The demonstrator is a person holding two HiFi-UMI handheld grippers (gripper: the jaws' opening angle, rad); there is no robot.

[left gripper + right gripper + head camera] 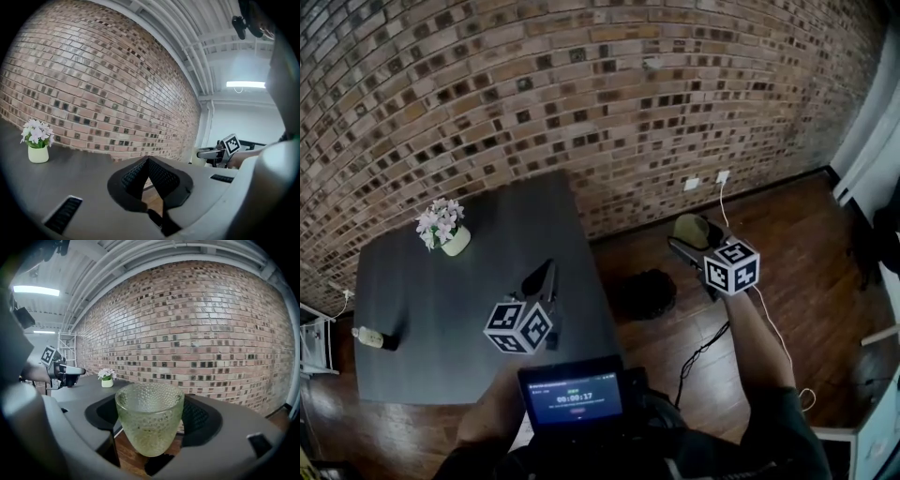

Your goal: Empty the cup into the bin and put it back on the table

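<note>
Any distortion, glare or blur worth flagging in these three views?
Head view: fisheye bows the brick wall, little blur. Left gripper view: ceiling light blown out, corners vignetted black. Right gripper view: cup crisp, corners black too.

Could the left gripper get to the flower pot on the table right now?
Probably yes: only bare table lies between the left gripper and the flower pot, though its jaws are shut and must open first.

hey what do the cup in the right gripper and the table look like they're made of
The cup looks like glass or clear plastic: pale green, translucent, covered in small raised beads. The table has a smooth matte dark grey top, perhaps laminate or painted wood; no grain shows.
</note>
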